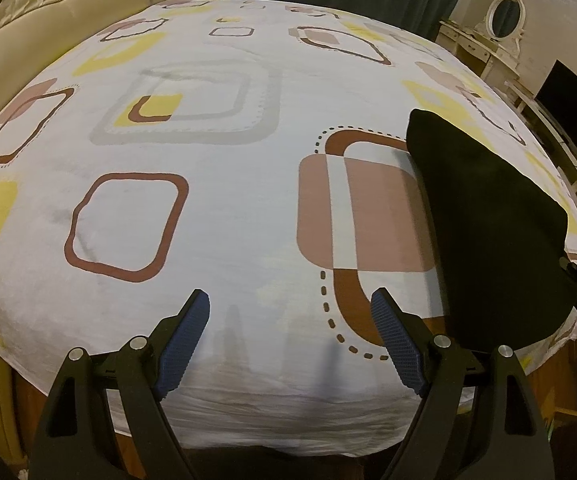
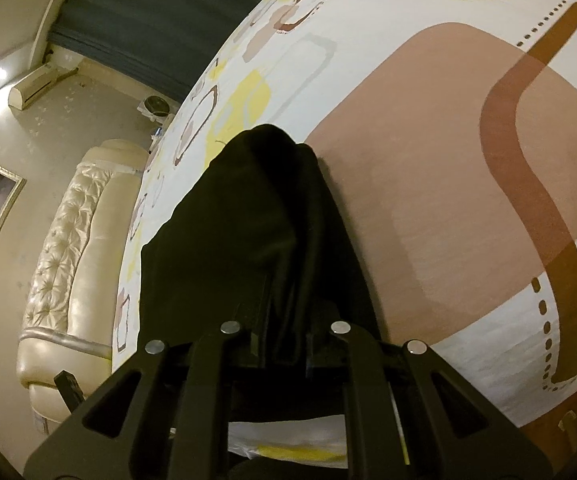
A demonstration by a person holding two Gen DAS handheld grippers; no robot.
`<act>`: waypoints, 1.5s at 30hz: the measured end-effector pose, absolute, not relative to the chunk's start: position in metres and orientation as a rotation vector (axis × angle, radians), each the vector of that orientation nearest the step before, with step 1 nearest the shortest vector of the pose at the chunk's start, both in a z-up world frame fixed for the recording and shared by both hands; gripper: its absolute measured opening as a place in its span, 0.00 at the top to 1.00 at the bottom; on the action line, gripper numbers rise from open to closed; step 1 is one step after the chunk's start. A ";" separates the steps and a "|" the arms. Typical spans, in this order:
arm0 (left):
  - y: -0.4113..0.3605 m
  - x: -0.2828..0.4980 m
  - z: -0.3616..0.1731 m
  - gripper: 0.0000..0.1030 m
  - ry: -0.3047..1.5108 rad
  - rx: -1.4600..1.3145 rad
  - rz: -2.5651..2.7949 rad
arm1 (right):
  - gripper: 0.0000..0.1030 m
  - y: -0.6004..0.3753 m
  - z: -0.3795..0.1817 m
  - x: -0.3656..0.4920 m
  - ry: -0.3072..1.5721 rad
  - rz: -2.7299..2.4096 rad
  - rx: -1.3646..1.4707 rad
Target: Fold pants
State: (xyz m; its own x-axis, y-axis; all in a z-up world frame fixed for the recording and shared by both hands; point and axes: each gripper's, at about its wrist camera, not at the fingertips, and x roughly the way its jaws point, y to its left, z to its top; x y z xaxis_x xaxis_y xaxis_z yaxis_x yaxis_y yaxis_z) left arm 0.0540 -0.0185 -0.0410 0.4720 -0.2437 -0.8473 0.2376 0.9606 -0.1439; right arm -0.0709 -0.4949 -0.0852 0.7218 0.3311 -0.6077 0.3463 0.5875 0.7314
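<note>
Over the near edge of the bed [image 1: 224,216], the left gripper [image 1: 290,320] hangs with its blue pads spread apart, nothing between them. To its right, the black pants [image 1: 488,232] are lifted off the sheet, bunched and clenched in the right gripper [image 2: 288,344].

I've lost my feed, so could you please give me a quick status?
Left gripper open, empty, above bedsheet. Right gripper shut on black pants. Nothing in the way.
</note>
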 end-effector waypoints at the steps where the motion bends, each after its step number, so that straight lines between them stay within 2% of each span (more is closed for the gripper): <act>1: -0.020 0.053 -0.041 0.21 1.037 -0.002 -0.297 | 0.90 -0.496 -0.085 -0.072 0.796 -0.011 0.975; 11: -0.031 0.046 -0.039 0.21 1.028 0.029 -0.318 | 0.86 -0.505 -0.085 -0.083 0.786 -0.028 1.003; 14: -0.033 0.044 -0.039 0.21 1.029 0.031 -0.321 | 0.82 -0.513 -0.084 -0.089 0.774 -0.038 1.032; 15: -0.033 0.044 -0.039 0.21 1.029 0.033 -0.323 | 0.75 -0.517 -0.083 -0.093 0.764 -0.059 1.043; 16: -0.034 0.043 -0.039 0.21 1.029 0.034 -0.324 | 0.57 -0.522 -0.081 -0.098 0.760 -0.107 1.041; 17: -0.034 0.043 -0.039 0.21 1.029 0.034 -0.325 | 0.49 -0.527 -0.080 -0.103 0.748 -0.148 1.043; 20: -0.036 0.042 -0.039 0.21 1.034 0.026 -0.341 | 0.44 -0.544 -0.080 -0.119 0.676 -0.173 1.128; 22: -0.037 0.042 -0.040 0.21 1.044 0.007 -0.363 | 0.37 -0.549 -0.079 -0.124 0.634 -0.163 1.164; 25: -0.038 0.043 -0.042 0.21 1.075 -0.051 -0.409 | 0.31 -0.546 -0.078 -0.119 0.640 -0.110 1.162; 33: -0.051 0.049 -0.055 0.21 1.182 -0.308 -0.569 | 0.30 -0.521 -0.096 -0.096 0.765 0.021 1.144; 45: -0.096 0.061 -0.073 0.20 1.218 -0.374 -0.717 | 0.29 -0.509 -0.106 -0.085 0.813 0.137 1.141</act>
State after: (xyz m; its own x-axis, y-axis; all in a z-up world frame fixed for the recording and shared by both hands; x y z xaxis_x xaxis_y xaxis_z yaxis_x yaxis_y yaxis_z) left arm 0.0614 -0.0958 -0.0726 0.1670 -0.6772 -0.7166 0.2976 0.7276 -0.6181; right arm -0.0852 -0.5092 -0.1060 0.7127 0.4880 -0.5038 0.2962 0.4417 0.8469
